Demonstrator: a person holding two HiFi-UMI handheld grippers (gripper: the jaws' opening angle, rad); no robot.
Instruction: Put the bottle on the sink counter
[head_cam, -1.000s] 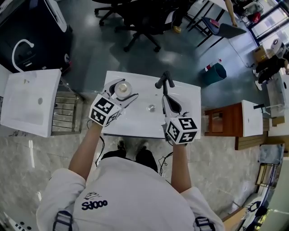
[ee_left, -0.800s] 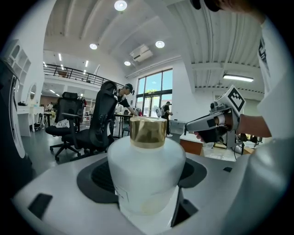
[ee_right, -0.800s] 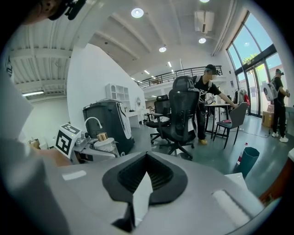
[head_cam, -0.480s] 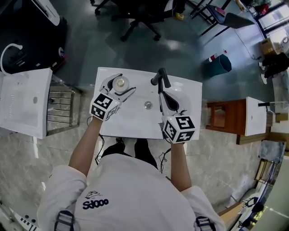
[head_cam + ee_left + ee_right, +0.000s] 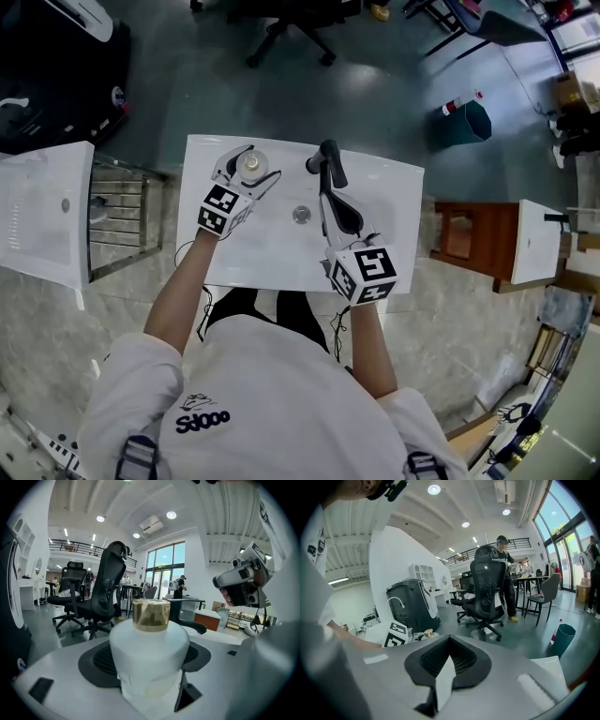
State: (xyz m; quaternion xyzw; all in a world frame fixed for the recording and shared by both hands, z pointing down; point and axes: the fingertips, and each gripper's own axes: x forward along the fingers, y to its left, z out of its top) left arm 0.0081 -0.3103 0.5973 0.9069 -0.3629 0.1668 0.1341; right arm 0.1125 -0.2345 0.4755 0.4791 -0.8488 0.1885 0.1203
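Underfoot, pale marble tile (image 5: pixel 469 309). Ahead, white sink counter (image 5: pixel 262 258), basin drain (image 5: pixel 301 215) at centre. Right gripper (image 5: pixel 324 190) over basin, fingers pressed together. Left gripper (image 5: pixel 251 161) pinching white gold-capped bottle (image 5: pixel 249 167) at counter's far-left corner. Black faucet (image 5: pixel 324 159) on back edge. Beyond, grey floor (image 5: pixel 375 94), office chair (image 5: pixel 286 33), teal bin (image 5: pixel 466 120).

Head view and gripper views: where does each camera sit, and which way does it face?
Head view: on the person's head, looking steeply down at the sink counter; shows both forearms, the left gripper shut on the bottle, the right gripper shut, empty.
Left gripper view: on the left gripper, looking along its jaws past the bottle toward an office chair and windows.
Right gripper view: on the right gripper, looking along its shut jaws toward office chairs; a sleeve at left.
Shared: the bottle's gold cap shows in all three.
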